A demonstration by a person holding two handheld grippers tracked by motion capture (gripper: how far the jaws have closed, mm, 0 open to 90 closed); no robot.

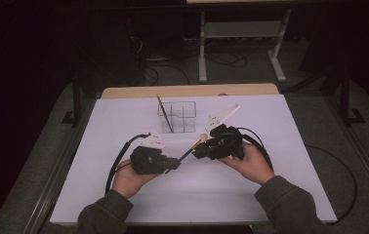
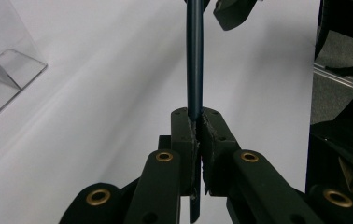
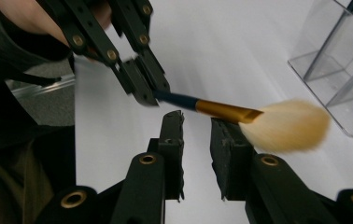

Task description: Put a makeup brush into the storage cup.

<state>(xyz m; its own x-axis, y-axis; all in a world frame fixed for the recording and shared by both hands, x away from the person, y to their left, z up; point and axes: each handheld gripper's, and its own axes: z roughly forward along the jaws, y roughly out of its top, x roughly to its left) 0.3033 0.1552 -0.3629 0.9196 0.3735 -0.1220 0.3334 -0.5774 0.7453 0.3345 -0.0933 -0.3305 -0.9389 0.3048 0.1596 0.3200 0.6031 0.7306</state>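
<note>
Brush [image 3: 240, 114] handle is sitting clamped in the left gripper [image 2: 197, 128], pointing toward two o'clock, bristles hovering just beyond the unclenched right gripper [image 3: 197, 130].

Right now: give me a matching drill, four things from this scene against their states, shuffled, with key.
1. left gripper
2. right gripper
3. makeup brush
4. clear organizer

a. stands on the table, a thin brush upright in it
b. shut on the dark handle
c. held above the table, bristles beside the right gripper
d. jaws apart under the gold ferrule

Pairs: 1-b, 2-d, 3-c, 4-a
</note>
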